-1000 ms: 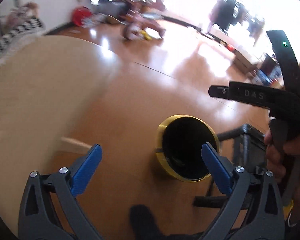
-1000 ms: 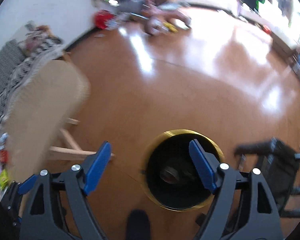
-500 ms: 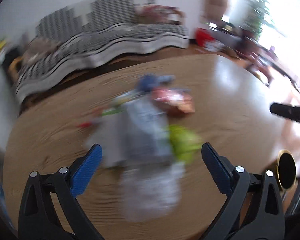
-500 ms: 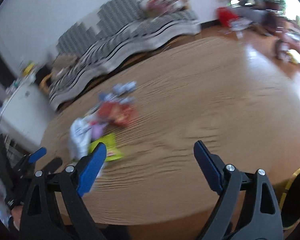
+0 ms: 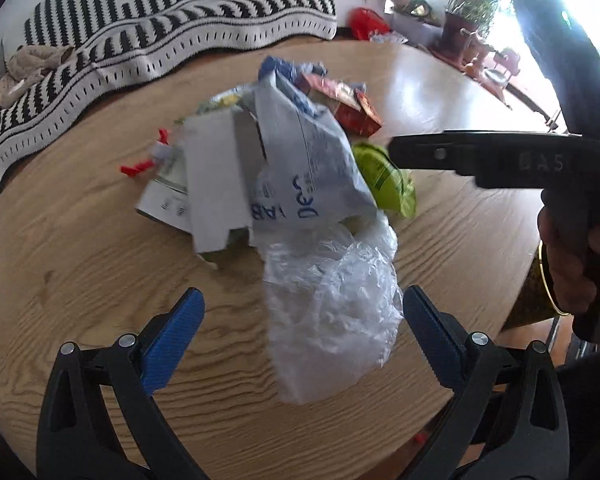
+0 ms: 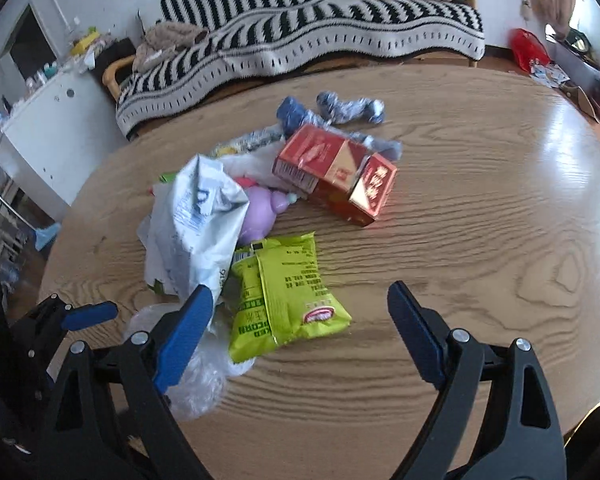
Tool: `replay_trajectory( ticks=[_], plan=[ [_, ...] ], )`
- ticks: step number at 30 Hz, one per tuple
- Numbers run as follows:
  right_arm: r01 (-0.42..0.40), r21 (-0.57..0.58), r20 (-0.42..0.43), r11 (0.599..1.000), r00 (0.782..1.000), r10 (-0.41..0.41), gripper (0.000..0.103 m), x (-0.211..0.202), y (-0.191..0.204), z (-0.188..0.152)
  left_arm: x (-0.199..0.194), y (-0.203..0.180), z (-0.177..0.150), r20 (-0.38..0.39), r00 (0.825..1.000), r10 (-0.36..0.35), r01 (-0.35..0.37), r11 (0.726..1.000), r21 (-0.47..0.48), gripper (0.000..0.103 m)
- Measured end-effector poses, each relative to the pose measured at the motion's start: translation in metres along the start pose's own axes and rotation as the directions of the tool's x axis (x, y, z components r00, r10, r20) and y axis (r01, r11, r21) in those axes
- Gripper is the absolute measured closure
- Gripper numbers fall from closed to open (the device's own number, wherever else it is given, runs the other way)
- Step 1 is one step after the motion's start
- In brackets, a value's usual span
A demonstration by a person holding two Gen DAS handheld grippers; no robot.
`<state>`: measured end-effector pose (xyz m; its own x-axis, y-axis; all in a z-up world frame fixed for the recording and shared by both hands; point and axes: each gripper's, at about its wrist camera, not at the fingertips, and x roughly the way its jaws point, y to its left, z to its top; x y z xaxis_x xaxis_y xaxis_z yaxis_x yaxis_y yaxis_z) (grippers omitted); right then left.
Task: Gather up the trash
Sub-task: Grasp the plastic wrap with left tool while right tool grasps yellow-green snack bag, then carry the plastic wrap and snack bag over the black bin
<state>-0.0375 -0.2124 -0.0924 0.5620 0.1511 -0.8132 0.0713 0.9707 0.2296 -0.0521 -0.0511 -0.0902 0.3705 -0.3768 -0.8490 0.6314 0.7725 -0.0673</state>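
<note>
Left gripper [image 5: 298,322]: black frame with blue pads, pointing down over the round light-wood table [image 5: 80,248]; jaws standing wide, nothing gripped.
Clear bag: the crumpled clear plastic bag [image 5: 332,304] is lying on the table, reaching in between the left pads; pads are not pressing on it.
Right gripper [image 6: 300,316]: same build, jaws spread wide and having just been opening a little further; nothing is being held.
Green packet: the lime-green foil snack packet [image 6: 286,300] is lying flat between the right pads, nearer the left-hand pad, not touching either as far as can be told.
Trash pile: sitting mid-table, beyond both grippers.
White pouch: the crumpled white plastic pouch with blue print [image 6: 196,220] is leaning over the pile, just beside the green packet.
Red box: the red and gold cardboard carton [image 6: 336,170] is lying on its side behind the green packet.
Lilac item: a lilac plastic object [image 6: 260,212] is peeking out between pouch and carton; kind unclear.
White card: a flattened white cardboard piece [image 5: 216,180] is lying at the pile's left in the left view.
Bin: a gold-rimmed dark waste bin [image 5: 540,296] is showing past the table edge at right.
Background: a black-and-white striped blanket [image 6: 300,36] is draping the sofa behind the table.
</note>
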Motion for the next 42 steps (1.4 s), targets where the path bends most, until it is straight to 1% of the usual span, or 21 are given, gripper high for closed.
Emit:
replay_trajectory(
  ticks=[2,5,7,8,9,10,11,12,13,15,18,21,24,28,31,33,35,37,38,40,42],
  plan=[
    [0.006,-0.029,-0.023,1.0,1.0,-0.007,0.017,0.012,0.003,0.0,0.01,-0.005,-0.001,-0.019,0.999,-0.028,0.028,1.0,0.001,0.007],
    [0.014,-0.062,-0.049,0.998,0.999,-0.017,0.019,0.029,0.003,-0.003,0.019,-0.008,0.002,-0.016,1.0,0.007,-0.007,1.0,0.003,0.007],
    [0.001,-0.066,-0.061,0.998,0.998,-0.005,0.033,0.036,-0.002,-0.007,0.021,-0.007,0.004,-0.01,1.0,0.015,-0.015,1.0,-0.005,0.008],
    [-0.005,-0.066,-0.058,0.998,0.998,0.001,0.035,0.037,-0.006,-0.008,0.022,-0.006,0.006,-0.014,1.0,0.008,-0.008,1.0,-0.012,0.016],
    [-0.007,-0.069,-0.047,0.998,0.999,0.003,0.037,0.036,-0.008,-0.009,0.023,-0.007,0.005,-0.028,1.0,-0.006,0.005,1.0,-0.017,0.036],
    [-0.007,-0.071,-0.046,0.997,0.999,0.003,0.037,0.035,-0.009,-0.009,0.023,-0.007,0.007,-0.042,0.999,-0.025,0.024,1.0,-0.02,0.044],
    [-0.003,-0.071,-0.043,0.997,0.999,0.0,0.038,0.032,-0.011,-0.009,0.023,-0.007,0.007,-0.054,0.997,-0.048,0.047,0.999,-0.023,0.056],
    [-0.001,-0.072,-0.039,0.997,0.999,-0.001,0.039,0.03,-0.011,-0.01,0.024,-0.008,0.007,-0.061,0.996,-0.059,0.057,0.998,-0.024,0.064],
    [0.004,-0.073,-0.03,0.997,1.0,-0.006,0.039,0.025,-0.013,-0.009,0.022,-0.012,0.006,-0.067,0.996,-0.06,0.059,0.998,-0.02,0.074],
    [0.006,-0.065,-0.009,0.998,1.0,-0.006,0.039,0.015,-0.015,-0.007,0.018,-0.016,0.005,-0.066,0.995,-0.069,0.068,0.998,-0.013,0.085],
    [0.012,-0.042,0.03,0.999,0.999,-0.011,0.039,-0.007,-0.024,-0.005,0.008,-0.021,0.005,-0.061,0.996,-0.072,0.071,0.997,-0.01,0.092],
    [0.031,-0.014,0.063,0.999,0.998,-0.03,0.039,-0.023,-0.035,-0.006,-0.004,-0.024,0.013,-0.034,0.997,-0.072,0.071,0.997,-0.003,0.095],
    [0.043,0.039,0.107,0.998,0.993,-0.047,0.039,-0.046,-0.056,-0.01,-0.018,-0.03,0.024,0.018,0.998,-0.063,0.063,0.998,0.011,0.096],
    [0.029,0.118,0.155,0.993,0.987,-0.048,0.039,-0.075,-0.088,-0.019,-0.034,-0.043,0.042,0.088,0.99,-0.113,0.114,0.993,-0.007,0.096],
    [0.01,0.184,0.184,0.983,0.982,-0.044,0.039,-0.097,-0.115,-0.031,-0.039,-0.056,0.056,0.139,0.978,-0.154,0.159,0.987,-0.025,0.096],
    [0.0,0.215,0.19,0.977,0.981,-0.041,0.039,-0.108,-0.132,-0.04,-0.043,-0.065,0.064,0.184,0.963,-0.195,0.205,0.978,-0.038,0.096],
    [0.036,0.229,0.186,0.973,0.979,-0.08,0.039,-0.115,-0.145,-0.047,-0.049,-0.068,0.07,0.241,0.948,-0.208,0.23,0.971,-0.064,0.096],
    [0.055,0.249,0.184,0.967,0.977,-0.103,0.039,-0.122,-0.157,-0.054,-0.053,-0.067,0.075,0.278,0.941,-0.194,0.226,0.97,-0.088,0.096],
    [0.064,0.262,0.182,0.963,0.977,-0.114,0.039,-0.126,-0.163,-0.057,-0.053,-0.071,0.078,0.29,0.941,-0.174,0.209,0.974,-0.093,0.096],
    [0.096,0.273,0.183,0.957,0.972,-0.15,0.039,-0.136,-0.177,-0.066,-0.047,-0.085,0.083,0.289,0.946,-0.147,0.173,0.983,-0.068,0.096],
    [0.138,0.285,0.179,0.949,0.964,-0.194,0.039,-0.147,-0.19,-0.075,-0.035,-0.11,0.089,0.266,0.949,-0.169,0.18,0.984,-0.018,0.096]
  ],
)
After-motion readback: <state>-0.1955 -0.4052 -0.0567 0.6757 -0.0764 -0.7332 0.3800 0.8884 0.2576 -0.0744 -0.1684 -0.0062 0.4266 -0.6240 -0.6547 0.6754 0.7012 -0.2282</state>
